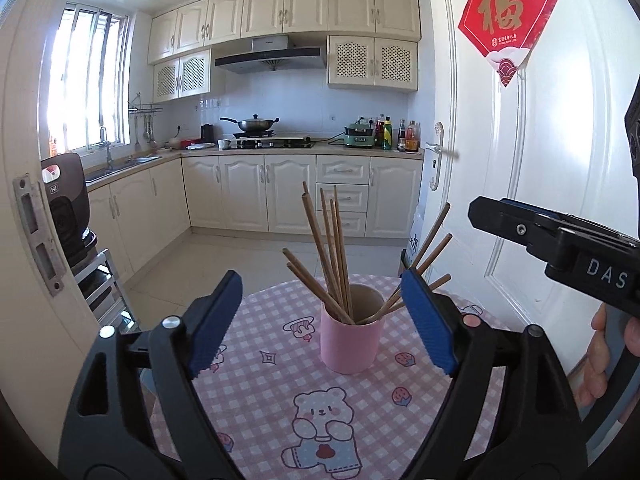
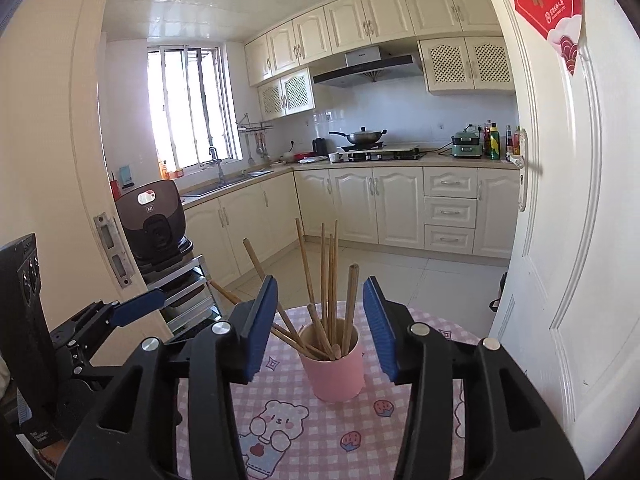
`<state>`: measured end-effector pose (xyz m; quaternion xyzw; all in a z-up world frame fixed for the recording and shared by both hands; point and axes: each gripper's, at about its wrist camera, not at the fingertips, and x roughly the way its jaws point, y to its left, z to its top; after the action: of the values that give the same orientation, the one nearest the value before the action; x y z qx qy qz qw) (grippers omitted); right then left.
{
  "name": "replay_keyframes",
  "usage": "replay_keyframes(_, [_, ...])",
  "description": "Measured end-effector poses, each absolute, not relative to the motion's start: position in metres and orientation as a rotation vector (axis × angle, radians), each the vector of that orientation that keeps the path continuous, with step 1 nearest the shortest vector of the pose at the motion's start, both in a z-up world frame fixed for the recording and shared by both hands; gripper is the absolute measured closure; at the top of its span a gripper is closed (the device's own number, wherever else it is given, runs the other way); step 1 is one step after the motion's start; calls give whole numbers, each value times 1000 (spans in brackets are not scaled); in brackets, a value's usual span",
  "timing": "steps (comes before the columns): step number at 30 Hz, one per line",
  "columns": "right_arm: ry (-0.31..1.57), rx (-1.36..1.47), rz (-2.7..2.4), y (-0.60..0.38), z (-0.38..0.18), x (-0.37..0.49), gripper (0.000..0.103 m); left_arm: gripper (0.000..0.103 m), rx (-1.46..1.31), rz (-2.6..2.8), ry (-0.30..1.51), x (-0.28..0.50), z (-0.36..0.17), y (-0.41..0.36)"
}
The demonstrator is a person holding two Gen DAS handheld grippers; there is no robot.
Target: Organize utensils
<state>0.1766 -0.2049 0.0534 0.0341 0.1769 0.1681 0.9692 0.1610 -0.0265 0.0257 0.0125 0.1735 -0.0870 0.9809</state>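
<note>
Both the left gripper (image 1: 322, 326) and right gripper (image 2: 320, 330) hang spread apart and empty before the pink cup (image 1: 350, 340), where the wooden chopsticks (image 1: 334, 256) stand gathered, seemingly tidied.

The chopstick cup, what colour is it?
Pink outside; the cup shows best in the left wrist view.

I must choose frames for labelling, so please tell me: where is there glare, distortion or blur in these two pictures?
Left wrist view: the window is blown out white; the door and its frame bow from fisheye distortion; the pink cup and chopsticks are sharp. Right wrist view: the window also glares; the edges curve; the cup is clear.
</note>
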Motion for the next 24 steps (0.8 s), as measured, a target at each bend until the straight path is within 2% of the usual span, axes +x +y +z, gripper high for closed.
replay_keyframes(5, [320,33,264,-199,40,147,45,12,40,-153,316,136,22,-15])
replay_keyframes(14, [238,-18,156,-184,20,91,22,10,71,-119,260,88,9,-4])
replay_keyframes(24, [191,-51,134,-176,11,57,15,9,57,-100,237,56,5,-5])
